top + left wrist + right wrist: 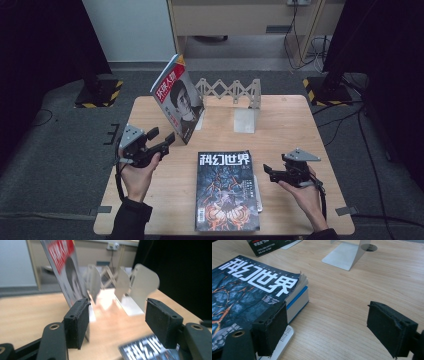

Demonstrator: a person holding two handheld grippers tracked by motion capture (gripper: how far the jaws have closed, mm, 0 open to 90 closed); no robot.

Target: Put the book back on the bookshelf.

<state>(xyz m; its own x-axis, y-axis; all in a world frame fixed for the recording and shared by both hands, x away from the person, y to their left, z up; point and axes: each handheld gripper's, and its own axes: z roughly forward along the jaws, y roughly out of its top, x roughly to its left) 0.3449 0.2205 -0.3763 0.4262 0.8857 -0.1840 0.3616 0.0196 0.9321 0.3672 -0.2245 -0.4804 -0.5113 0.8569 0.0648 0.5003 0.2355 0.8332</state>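
A red-and-white magazine with a portrait cover leans upright against the left end of a folding metal book rack at the back of the wooden table. A dark magazine with white characters lies flat at centre front on top of a small stack; a blue-edged book shows under it. My left gripper is open, just left of the leaning magazine, and its jaws face the rack's plates. My right gripper is open and holds nothing, low beside the right edge of the stack.
The rack's flat foot plate rests on the table behind the stack. Two black stands with yellow-black striped bases flank the table on the floor. Cables trail at the right. A cabinet stands behind.
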